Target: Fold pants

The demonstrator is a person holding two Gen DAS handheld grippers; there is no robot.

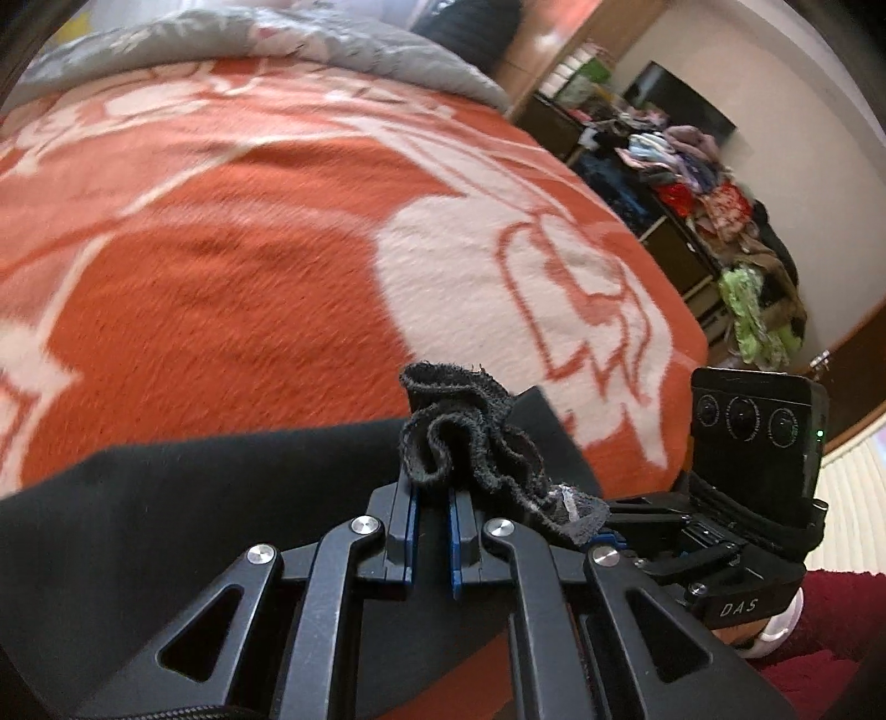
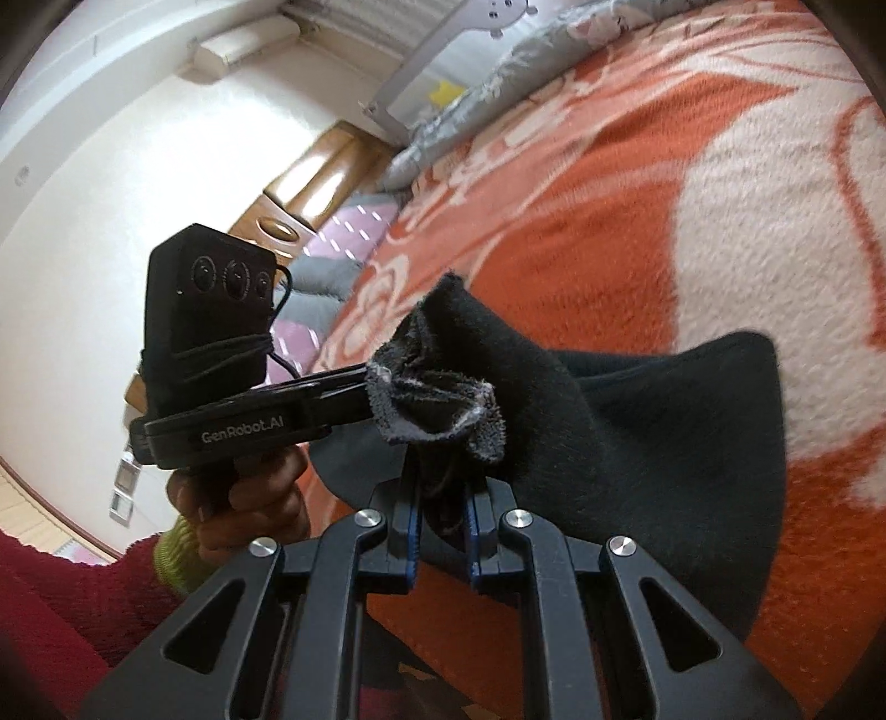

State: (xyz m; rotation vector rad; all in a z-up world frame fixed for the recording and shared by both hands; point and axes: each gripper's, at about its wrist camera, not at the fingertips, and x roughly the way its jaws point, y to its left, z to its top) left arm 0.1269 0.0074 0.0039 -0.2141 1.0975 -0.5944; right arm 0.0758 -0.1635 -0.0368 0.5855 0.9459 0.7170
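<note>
Black pants (image 1: 221, 487) lie over the near part of a bed with an orange and white blanket (image 1: 249, 249). My left gripper (image 1: 432, 490) is shut on a bunched, frayed black edge (image 1: 470, 443) of the pants, which ruffles up above the fingers. Just to its right, my right gripper (image 1: 614, 526) bites the same bunch. In the right wrist view, my right gripper (image 2: 443, 493) is shut on the gathered fabric, and the pants (image 2: 664, 432) drape away to the right. The left gripper (image 2: 368, 387) comes in from the left, held by a hand (image 2: 243, 498), and pinches the same edge.
A grey quilt (image 1: 332, 39) lies at the bed's far end. A shelf piled with clothes (image 1: 709, 188) and a dark screen (image 1: 681, 105) stand past the bed's right side. Pink and grey bedding (image 2: 332, 249) lies near a wooden cabinet (image 2: 315, 183). A red sleeve (image 2: 66, 609) fills the lower left.
</note>
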